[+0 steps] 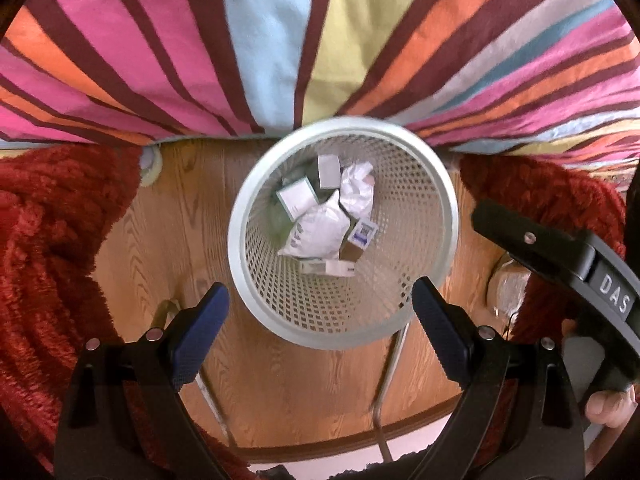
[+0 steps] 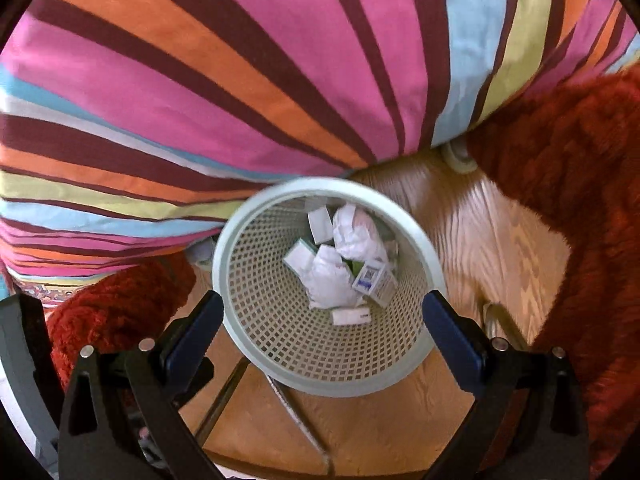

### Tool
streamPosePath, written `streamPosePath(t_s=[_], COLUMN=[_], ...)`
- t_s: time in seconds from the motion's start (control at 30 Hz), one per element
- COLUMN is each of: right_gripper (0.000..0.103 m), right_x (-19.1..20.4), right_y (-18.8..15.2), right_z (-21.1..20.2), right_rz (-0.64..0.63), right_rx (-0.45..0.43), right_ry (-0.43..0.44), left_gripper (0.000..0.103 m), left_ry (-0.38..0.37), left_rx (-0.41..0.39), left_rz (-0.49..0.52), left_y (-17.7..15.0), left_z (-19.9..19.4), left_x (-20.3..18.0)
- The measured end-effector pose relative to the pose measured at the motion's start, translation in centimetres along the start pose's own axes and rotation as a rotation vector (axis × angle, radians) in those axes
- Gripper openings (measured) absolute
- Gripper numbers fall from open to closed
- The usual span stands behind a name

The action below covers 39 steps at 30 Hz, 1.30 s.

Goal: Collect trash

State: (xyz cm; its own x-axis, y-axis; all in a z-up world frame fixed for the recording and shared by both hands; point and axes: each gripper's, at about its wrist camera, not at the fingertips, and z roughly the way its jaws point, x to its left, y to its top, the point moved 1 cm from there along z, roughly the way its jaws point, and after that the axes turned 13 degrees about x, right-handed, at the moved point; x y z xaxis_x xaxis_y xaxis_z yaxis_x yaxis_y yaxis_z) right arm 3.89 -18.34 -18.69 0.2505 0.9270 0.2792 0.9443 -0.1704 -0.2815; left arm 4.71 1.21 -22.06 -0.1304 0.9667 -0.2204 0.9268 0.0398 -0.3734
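Both grippers, left gripper (image 1: 320, 316) and right gripper (image 2: 322, 320), hang empty with jaws spread wide above the white perforated plastic wastebasket (image 1: 436, 184), where crumpled paper and small cartons (image 1: 320, 216) lie. Best to lift clear of the rim before seeking more.

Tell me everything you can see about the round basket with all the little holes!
The basket is a pale round bin with a smooth thick rim and mesh walls, plastic by the look of it. It stands upright on the wooden floor, right beside the striped cloth. Inside lie crumpled paper and small boxes. Neither gripper touches it.
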Motion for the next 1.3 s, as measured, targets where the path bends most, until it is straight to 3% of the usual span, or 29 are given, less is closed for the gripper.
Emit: streamPosePath(t_s=[0.37,0.7,0.97,1.17,1.3], right_gripper=[0.095,0.095,0.095,0.095,0.095], right_x=[1.3,3.1,3.5,4.2,4.7], right_y=[-1.3,-3.0,-3.6,-3.4,-3.2], right_z=[-4.1,-9.5,-13.2,-15.2,-16.1], right_rz=[-0.103,-0.243,-0.265,-0.291,-0.309], right_rx=[-0.142,-0.369,-0.496,-0.580,-0.620], right_ry=[-0.025,-0.094,-0.082,-0.078,-0.088], left_gripper=[0.090,0.090,0.090,0.090,0.090], left_ry=[0.050,0.106,0.114,0.096,0.126], left_rx=[-0.197,-0.407,-0.567,-0.646,-0.686], left_rz=[0.029,0.078,0.068,0.054,0.039], left_y=[-1.6,-3.4,-4.5,-4.8,-4.8], left_z=[-4.8,-10.4,-15.0,-17.5,-18.7], left_x=[-0.7,-1.6,-1.4,-1.3,-1.2])
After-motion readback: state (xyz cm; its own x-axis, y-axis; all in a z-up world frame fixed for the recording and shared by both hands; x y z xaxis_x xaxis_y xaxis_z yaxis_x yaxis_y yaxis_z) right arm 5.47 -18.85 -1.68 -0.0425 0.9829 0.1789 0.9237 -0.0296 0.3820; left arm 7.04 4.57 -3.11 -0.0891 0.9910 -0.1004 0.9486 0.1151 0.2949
